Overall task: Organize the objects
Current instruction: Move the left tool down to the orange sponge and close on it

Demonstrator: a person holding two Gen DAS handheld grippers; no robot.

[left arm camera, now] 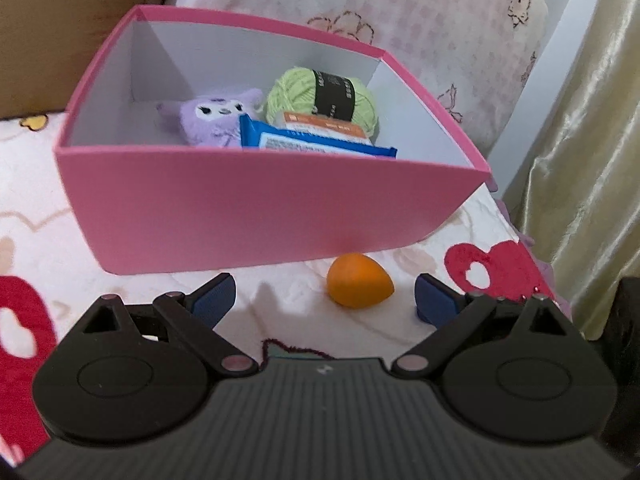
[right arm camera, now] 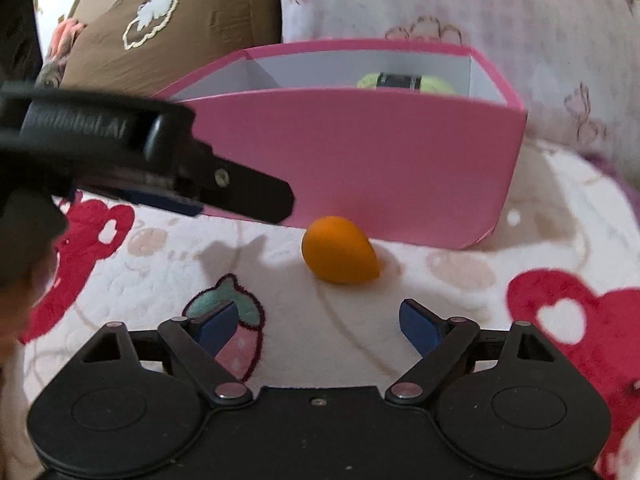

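Patterned blanket (left arm camera: 48,216) holds pink box (left arm camera: 256,216) containing yarn (left arm camera: 292,92), plush (left arm camera: 212,120), packets (left arm camera: 304,142); both grippers' jaws apart.

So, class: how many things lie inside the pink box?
4: a purple plush toy at left, green yarn behind, an orange packet and a blue packet in front. The front wall may hide more.
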